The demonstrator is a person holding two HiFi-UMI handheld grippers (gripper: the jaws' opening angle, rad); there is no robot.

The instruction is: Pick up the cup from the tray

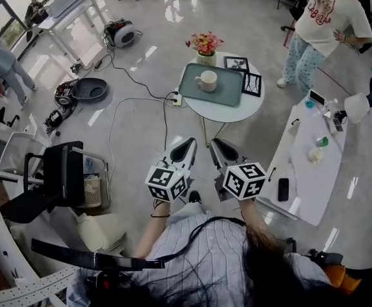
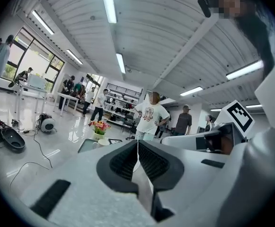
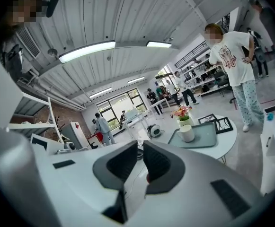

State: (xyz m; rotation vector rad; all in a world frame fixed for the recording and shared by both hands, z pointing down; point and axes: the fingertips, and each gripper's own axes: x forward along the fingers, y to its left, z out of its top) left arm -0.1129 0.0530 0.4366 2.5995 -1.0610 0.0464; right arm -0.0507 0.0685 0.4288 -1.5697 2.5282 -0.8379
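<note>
Cup (image 2: 102,142): left gripper view shows its rim only; the rest lies behind the left gripper (image 2: 137,148).
Tray (image 2: 86,146): same view, one corner shows; remainder masked likewise.
Framed pictures (image 1: 237,63): just beside the tray's right end; contents too small to tell.
Person (image 1: 330,15): beyond the tray; head cut by the top edge.
Small items (image 1: 316,153): long tabletop (image 1: 304,171) right of the tray; too small to identify.

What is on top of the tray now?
Only a white cup stands on the green tray, toward its left end. The tray covers the tabletop beneath; the cup's contents cannot be made out.
</note>
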